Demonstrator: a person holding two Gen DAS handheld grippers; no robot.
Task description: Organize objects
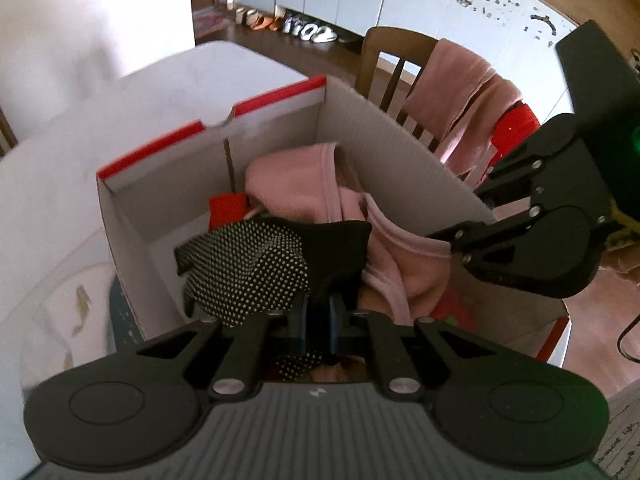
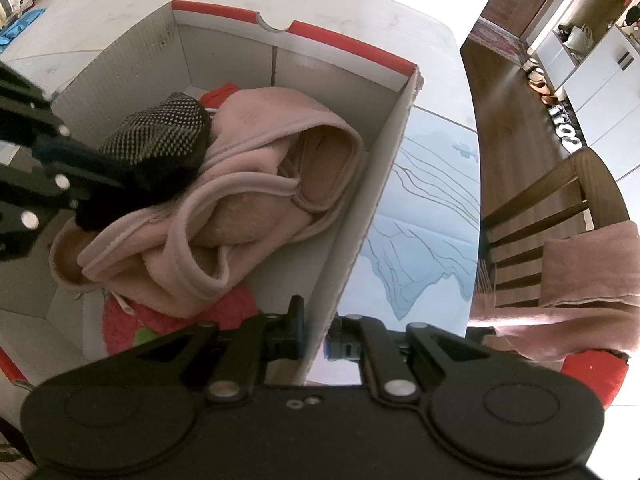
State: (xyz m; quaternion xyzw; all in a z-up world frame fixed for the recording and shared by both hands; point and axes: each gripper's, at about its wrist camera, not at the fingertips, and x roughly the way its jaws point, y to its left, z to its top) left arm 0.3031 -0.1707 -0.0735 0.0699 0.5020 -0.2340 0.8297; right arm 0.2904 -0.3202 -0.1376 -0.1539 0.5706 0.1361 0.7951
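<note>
A white cardboard box (image 1: pixel 360 128) with a red rim stands on the table; it also shows in the right wrist view (image 2: pixel 360 208). Inside lie a pink fleece garment (image 1: pixel 304 184), also visible in the right wrist view (image 2: pixel 224 208), and red items. My left gripper (image 1: pixel 320 312) is shut on a black glove with white dots (image 1: pixel 256 272) and holds it over the box; the glove also shows in the right wrist view (image 2: pixel 160 136). My right gripper (image 2: pixel 316 336) is shut on the box's right wall, one finger inside and one outside; it also shows in the left wrist view (image 1: pixel 452 244).
A wooden chair (image 1: pixel 384 72) draped with pink cloth (image 1: pixel 464 96) stands beside the table. A pale blue patterned mat (image 2: pixel 424 208) lies on the white table (image 2: pixel 440 60) right of the box. Shoes (image 1: pixel 304 28) line the far wall on the wooden floor.
</note>
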